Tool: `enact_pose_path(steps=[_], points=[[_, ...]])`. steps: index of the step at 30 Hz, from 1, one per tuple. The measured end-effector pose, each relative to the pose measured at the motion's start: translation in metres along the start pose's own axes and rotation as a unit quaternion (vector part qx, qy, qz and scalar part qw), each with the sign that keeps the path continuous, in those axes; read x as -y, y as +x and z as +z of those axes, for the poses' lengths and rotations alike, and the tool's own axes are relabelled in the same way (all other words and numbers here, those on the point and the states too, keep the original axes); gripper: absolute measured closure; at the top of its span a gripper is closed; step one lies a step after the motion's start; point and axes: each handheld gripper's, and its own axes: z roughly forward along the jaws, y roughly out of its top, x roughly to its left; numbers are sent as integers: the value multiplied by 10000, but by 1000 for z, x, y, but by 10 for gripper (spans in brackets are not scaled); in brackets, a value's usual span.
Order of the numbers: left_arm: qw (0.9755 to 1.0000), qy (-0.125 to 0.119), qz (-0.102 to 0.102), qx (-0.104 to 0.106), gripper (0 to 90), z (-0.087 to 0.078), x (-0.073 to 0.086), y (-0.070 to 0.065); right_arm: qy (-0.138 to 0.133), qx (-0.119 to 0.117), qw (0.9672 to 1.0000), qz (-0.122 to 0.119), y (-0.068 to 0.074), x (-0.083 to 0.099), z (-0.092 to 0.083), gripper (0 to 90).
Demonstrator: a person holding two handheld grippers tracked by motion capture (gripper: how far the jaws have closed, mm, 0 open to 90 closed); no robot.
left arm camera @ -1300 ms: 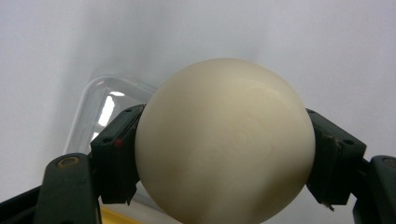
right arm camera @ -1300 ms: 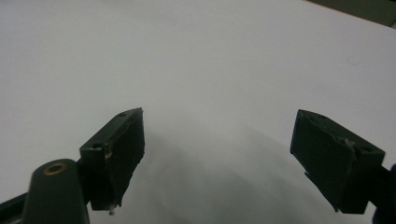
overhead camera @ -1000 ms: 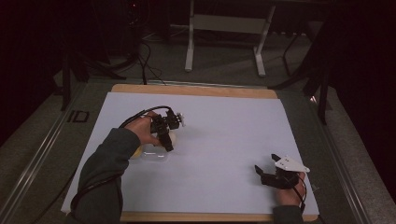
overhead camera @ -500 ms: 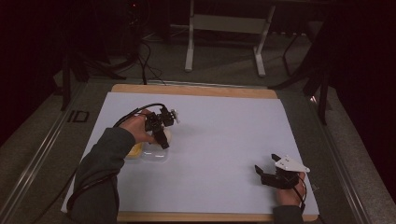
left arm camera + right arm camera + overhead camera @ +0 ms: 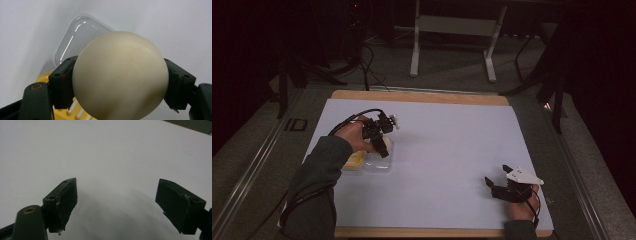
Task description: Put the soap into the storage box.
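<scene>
— Ball (image 5: 120,75): cream, smooth, round, pinched between the left gripper's (image 5: 119,82) jaws above the clear tray (image 5: 75,37).

— Its surroundings?

— A yellow piece (image 5: 48,77) lies against the tray; both rest on the white mat (image 5: 447,150).

— Change from a second ago?

— The left gripper (image 5: 382,132) has moved away from the person, further over the tray (image 5: 379,162).

— The right gripper (image 5: 117,207)?

— Jaws spread, nothing between them, well right of the tray, unmoved (image 5: 507,187).
</scene>
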Motion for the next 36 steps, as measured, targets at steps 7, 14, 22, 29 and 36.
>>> enact_pose_path(steps=[7, 14, 22, 29, 36], points=[[9999, -19, -104, 2, 247, -2, 6, 4, -10, 3, 10000, 5, 0, 0, 0, 177], [9993, -129, -320, 117, 247, -4, 14, 10, -6, 5, 10000, 3, 0, 0, 0, 177], [9991, -137, -400, 86, 247, -7, 21, 15, -1, 7, 10000, 0, 0, 0, 0, 177], [9986, -130, -497, 112, 247, -6, 29, 19, -3, 8, 10000, -7, 0, 0, 0, 177], [9982, -100, -573, 116, 247, -3, 34, 22, -3, 8, 10000, -8, 0, 0, 0, 177]])
